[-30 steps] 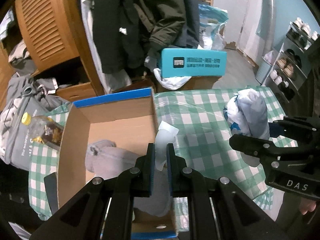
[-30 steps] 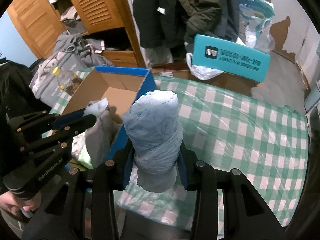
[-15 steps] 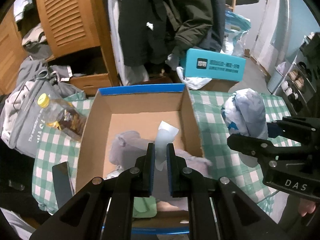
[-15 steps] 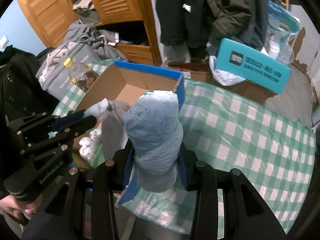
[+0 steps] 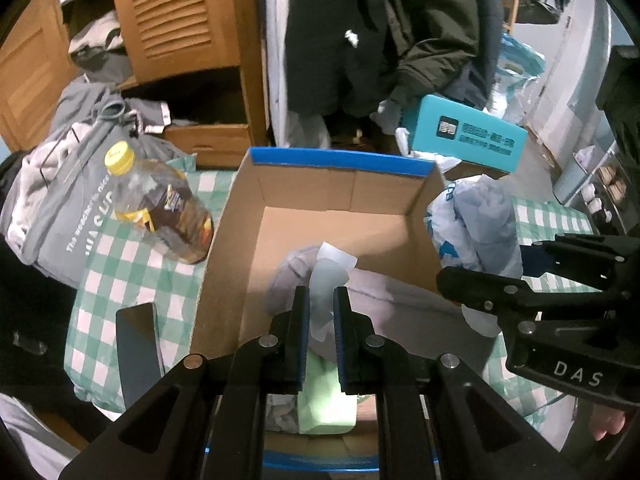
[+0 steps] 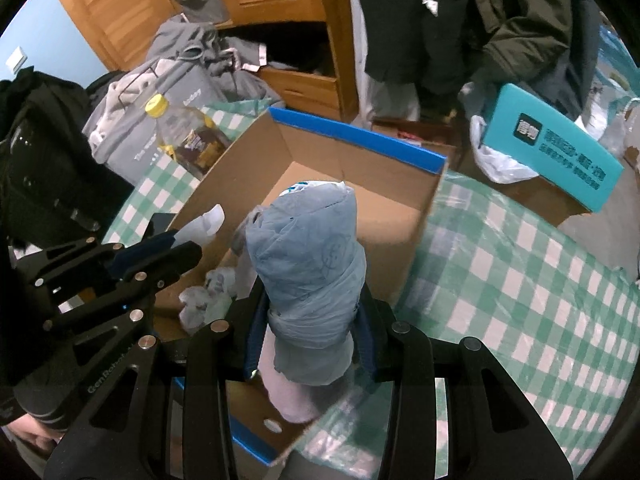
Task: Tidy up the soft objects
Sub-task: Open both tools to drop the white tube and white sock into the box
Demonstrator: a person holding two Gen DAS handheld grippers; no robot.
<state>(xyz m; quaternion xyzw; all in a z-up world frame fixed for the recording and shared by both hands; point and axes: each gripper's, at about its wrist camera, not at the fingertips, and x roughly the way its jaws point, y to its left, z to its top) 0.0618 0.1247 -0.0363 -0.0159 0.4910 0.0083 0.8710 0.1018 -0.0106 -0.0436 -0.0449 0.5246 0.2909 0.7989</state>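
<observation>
Bundle [image 6: 306,256] fills right view; only left view shows green cloth [image 5: 326,400].

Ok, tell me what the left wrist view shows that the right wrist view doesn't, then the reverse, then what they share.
Only the left wrist view: a green folded item in the cardboard box's near end, and shoe shelves at far right.

Only the right wrist view: crumpled white bags inside the box, and a wide stretch of checked tablecloth.

Both: the box, the yellow-capped bottle, the teal carton, the left gripper shut on a pale strip, the right gripper shut on a blue bundle.
</observation>
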